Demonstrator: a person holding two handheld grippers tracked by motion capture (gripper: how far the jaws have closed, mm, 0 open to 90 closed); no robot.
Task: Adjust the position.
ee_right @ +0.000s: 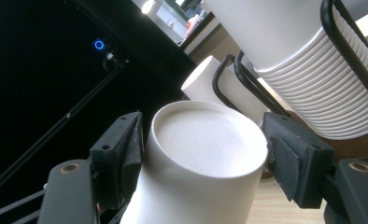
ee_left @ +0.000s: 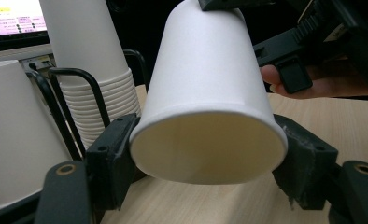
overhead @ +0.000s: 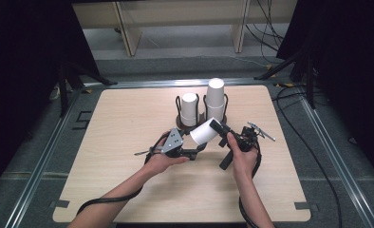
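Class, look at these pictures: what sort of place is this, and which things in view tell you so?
Probably a lab recording bay: a bare wooden table, black curtains, loose floor cables.

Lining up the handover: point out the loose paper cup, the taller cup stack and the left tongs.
loose paper cup [overhead: 203,132]: high view, middle of its side wall.
taller cup stack [overhead: 215,95]: high view, upper side of the top cup.
left tongs [ee_left: 205,161]: left gripper view, midway between the fingertips at the cup's rim.

Lab recording bay, black curtains [overhead: 28,57], floor cables [overhead: 270,28], aluminium frame rails [overhead: 47,142], lit monitor [ee_left: 14,21]
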